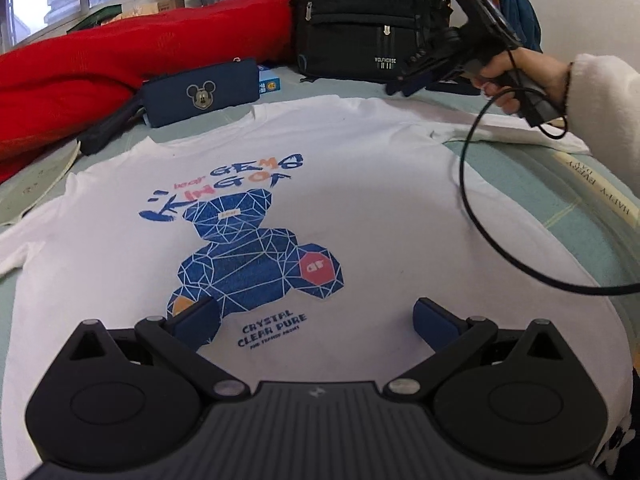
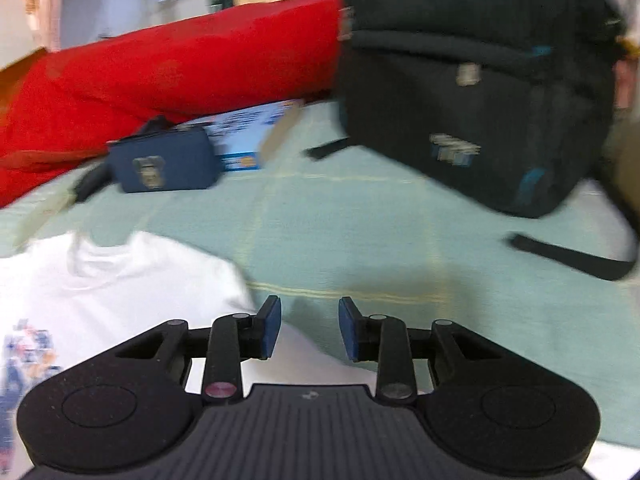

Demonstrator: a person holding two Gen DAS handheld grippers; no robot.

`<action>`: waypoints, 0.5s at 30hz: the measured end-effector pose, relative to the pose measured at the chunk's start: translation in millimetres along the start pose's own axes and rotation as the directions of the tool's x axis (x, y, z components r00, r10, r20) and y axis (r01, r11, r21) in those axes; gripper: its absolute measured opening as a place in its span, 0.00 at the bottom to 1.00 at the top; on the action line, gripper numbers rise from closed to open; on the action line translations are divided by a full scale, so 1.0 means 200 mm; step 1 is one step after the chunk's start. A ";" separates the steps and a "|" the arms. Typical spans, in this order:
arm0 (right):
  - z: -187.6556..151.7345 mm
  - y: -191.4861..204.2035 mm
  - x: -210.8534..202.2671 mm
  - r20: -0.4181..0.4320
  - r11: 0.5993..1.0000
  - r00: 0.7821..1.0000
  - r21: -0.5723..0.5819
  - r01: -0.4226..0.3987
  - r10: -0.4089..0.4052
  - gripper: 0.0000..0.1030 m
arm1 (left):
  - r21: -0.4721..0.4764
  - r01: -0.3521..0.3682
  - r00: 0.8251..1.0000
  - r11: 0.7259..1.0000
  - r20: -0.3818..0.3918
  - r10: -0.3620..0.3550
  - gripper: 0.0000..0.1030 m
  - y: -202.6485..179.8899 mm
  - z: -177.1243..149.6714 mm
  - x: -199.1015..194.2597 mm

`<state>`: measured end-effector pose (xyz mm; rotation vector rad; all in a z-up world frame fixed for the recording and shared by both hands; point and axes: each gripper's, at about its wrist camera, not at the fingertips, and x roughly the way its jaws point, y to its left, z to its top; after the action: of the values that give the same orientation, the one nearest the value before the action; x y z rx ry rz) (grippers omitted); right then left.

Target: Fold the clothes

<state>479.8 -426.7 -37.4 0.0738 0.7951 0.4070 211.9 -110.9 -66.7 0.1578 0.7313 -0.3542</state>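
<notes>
T-shirt lies flat, print up, on the green bed sheet, spread ready for folding. Left gripper hovers over its hem, jaws wide apart and empty. Right gripper, jaws partly apart and empty, hangs beside the far sleeve, probably to take it.

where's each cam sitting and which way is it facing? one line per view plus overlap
Left wrist: above the T-shirt's hem, looking down along open left tongs toward the backpack; shows a hand holding the right tongs.
Right wrist: by the shirt's shoulder, facing the backpack; open right tongs, nothing between.
Shared: T-shirt, backpack, navy pouch, red bedding.
</notes>
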 end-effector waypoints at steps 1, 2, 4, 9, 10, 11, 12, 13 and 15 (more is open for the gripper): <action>0.01 0.02 0.01 -0.003 1.000 1.000 -0.006 -0.028 0.028 0.35 | -0.007 0.006 1.000 1.000 0.001 -0.006 0.99 0.01 0.00 0.00; 0.02 0.03 0.03 -0.009 0.999 0.999 -0.021 -0.043 0.043 0.34 | -0.012 0.011 1.000 1.000 0.002 -0.011 0.99 0.01 -0.01 0.01; 0.05 0.07 0.09 -0.027 0.997 0.998 -0.057 -0.058 0.057 0.33 | -0.017 0.018 1.000 1.000 0.004 -0.018 0.99 0.02 -0.01 0.01; 0.08 0.15 0.23 -0.093 0.991 0.996 -0.129 -0.020 0.008 0.04 | -0.015 0.032 0.999 0.999 0.015 -0.031 0.99 0.03 -0.02 0.02; 0.09 0.16 0.24 -0.076 0.991 0.997 -0.136 -0.016 0.006 0.03 | -0.015 0.033 0.999 0.999 0.018 -0.033 0.99 0.03 -0.02 0.02; 0.10 0.17 0.23 -0.051 0.991 0.999 -0.137 -0.010 0.003 0.03 | -0.015 0.034 0.999 0.999 0.020 -0.034 0.99 0.03 -0.03 0.02; 0.11 0.17 0.24 -0.030 0.991 1.000 -0.131 -0.005 0.001 0.03 | -0.015 0.035 0.999 0.999 0.021 -0.034 0.99 0.03 -0.03 0.02; 0.13 0.18 0.24 -0.009 0.992 1.000 -0.126 0.006 -0.007 0.02 | -0.014 0.034 0.999 0.999 0.022 -0.034 0.99 0.03 -0.03 0.02; 0.14 0.17 0.24 0.031 0.993 0.999 -0.113 0.027 -0.023 0.02 | -0.013 0.034 0.999 0.999 0.024 -0.034 0.99 0.03 -0.03 0.02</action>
<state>518.5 -374.4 -41.6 -0.0356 0.7415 0.4255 213.5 -104.3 -73.4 0.1281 0.7139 -0.3830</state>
